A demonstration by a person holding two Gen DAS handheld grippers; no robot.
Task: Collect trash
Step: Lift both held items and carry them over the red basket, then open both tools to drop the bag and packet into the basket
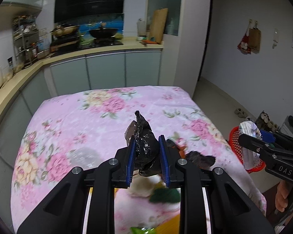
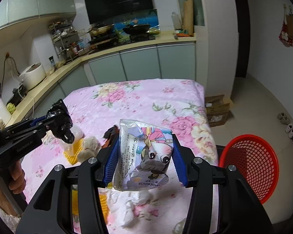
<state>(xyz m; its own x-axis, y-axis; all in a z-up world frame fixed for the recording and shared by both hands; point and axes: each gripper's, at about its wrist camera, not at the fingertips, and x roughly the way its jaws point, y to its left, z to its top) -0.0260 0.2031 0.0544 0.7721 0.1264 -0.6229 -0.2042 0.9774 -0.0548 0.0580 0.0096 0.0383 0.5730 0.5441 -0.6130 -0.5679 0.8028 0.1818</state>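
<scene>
Right wrist view: right hand-held gripper is clamped on a printed plastic wrapper, held above the table with its floral cloth; red basket sits on the floor just off the table's right edge. Left hand-held gripper is nearly closed on a crumpled black plastic bag, also clear of the table.

Risks, my read:
- Wrapper is thin and slick, pinched at its edges only; a fast swing toward the basket could let it slip out or fold away.
- Black bag bulges past the pads; loose tail could snag or drop short of the basket.
- Both grippers heading to one basket could collide.

Hard to make out: remaining trash on the table (white tissue, yellow piece, dark scrap) is partly behind the fingers and blurred. Basket contents not visible; its near rim is cut by the gripper body.
</scene>
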